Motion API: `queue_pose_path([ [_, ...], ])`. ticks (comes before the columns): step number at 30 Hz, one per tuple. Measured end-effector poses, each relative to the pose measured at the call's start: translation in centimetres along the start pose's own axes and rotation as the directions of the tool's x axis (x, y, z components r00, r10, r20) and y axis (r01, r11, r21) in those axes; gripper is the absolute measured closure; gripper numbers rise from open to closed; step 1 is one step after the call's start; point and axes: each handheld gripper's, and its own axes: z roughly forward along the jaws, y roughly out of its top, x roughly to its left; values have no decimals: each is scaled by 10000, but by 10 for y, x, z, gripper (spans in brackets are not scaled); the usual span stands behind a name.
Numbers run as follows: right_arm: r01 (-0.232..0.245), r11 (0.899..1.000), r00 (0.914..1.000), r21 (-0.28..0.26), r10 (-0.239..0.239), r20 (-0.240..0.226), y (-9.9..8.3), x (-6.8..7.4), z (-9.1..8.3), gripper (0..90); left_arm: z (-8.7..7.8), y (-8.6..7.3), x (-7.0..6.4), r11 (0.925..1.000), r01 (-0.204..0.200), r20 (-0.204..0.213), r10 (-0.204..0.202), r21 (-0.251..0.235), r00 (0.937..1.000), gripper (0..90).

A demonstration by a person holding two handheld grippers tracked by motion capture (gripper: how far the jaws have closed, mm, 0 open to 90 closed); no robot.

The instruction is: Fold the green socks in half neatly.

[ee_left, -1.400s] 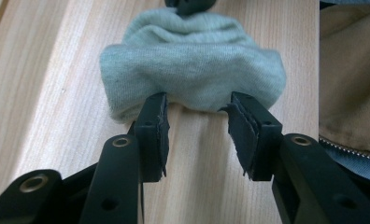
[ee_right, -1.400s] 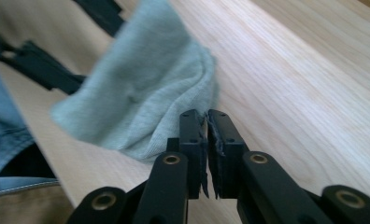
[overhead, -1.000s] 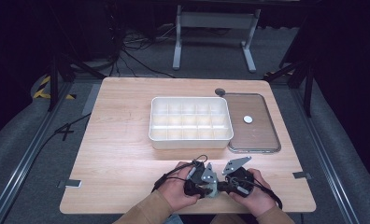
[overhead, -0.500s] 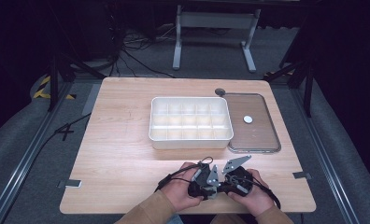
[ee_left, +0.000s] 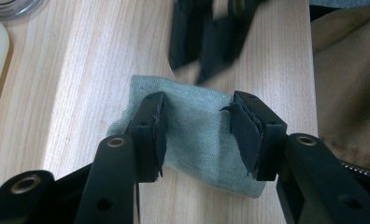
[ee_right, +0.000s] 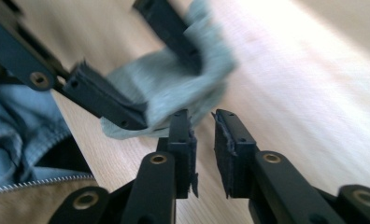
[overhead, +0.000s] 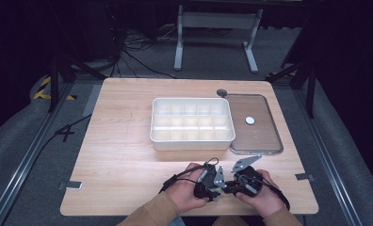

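Observation:
A small grey-green cloth (ee_left: 197, 135) lies flat on the wooden table near its front edge. My left gripper (ee_left: 199, 105) is open, with one jaw on each side of the cloth and both tips down on it. My right gripper (ee_right: 202, 116) faces it from the other side, its jaws a narrow gap apart with nothing between them, just short of the cloth (ee_right: 174, 93). In the high view the left gripper (overhead: 213, 181) and right gripper (overhead: 236, 181) meet tip to tip between the person's hands.
A white compartmented box (overhead: 192, 143) stands at the table's middle. Beside it on the right lies a clear lid (overhead: 257, 136) with a white disc (overhead: 250, 120) on it. A small dark round object (overhead: 221, 92) sits behind them. The person's tan sleeves enter at the front edge.
Both hands stay at the front edge with only small shifts. The right gripper's grey plate has swung a little up and to the right.

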Motion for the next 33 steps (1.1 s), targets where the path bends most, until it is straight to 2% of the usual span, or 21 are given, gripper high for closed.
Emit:
queue_pose_path([
  [3, -615, 9950, 9981, -782, 617, 6, 0, 0, -10, 663, 0, 0, 0, 10000, 14, -33, -15, -24, 10000, 557],
  [6, -644, 9924, 9978, -1045, 657, 96, 2, 7, -3, 605, -1, -1, 0, 10000, -17, -78, 17, 19, 10000, 556],
  [12, -841, 9845, 9958, -1538, 886, 231, 2, 11, 2, 591, -1, -3, 0, 9999, 163, -74, -163, -27, 9998, 556],
  [13, -998, 9818, 9943, -1614, 1044, 201, 3, 12, 3, 577, -2, -3, 0, 9998, 180, -139, -181, -48, 9997, 556],
  [17, -996, 9847, 9943, -1431, 1038, 222, 2, 13, 9, 569, -2, -5, 0, 9997, 237, -75, -238, -73, 9997, 556],
  [21, -1022, 9918, 9941, -761, 1045, 274, 2, 12, 14, 589, -5, -7, -2, 9998, 193, -44, -193, -49, 9998, 554],
  [22, -1012, 9921, 9942, -739, 1036, 293, 2, 12, 15, 594, -6, -8, -2, 9998, 186, -29, -186, -123, 9998, 550],
  [25, -996, 9931, 9944, -617, 1015, 286, 3, 11, 16, 597, -11, -12, -2, 9994, 352, -83, -351, 58, 9993, 511],
  [27, -1182, 9916, 9928, -518, 1190, 119, 3, 8, 17, 593, -13, -17, 0, 9985, 528, -138, -525, 168, 9985, 504],
  [29, -1500, 9878, 9885, -411, 1490, -266, 2, 3, 19, 581, -13, -21, 0, 9963, 777, -115, -774, 356, 9969, 494],
  [30, -1586, 9866, 9867, -387, 1569, -431, 2, 3, 20, 575, -11, -21, 0, 9960, 759, -136, -753, 470, 9971, 492],
  [33, -1629, 9863, 9846, -278, 1607, -690, 4, 2, 23, 575, -10, -23, -3, 9939, 947, -309, -930, 572, 9952, 488],
])
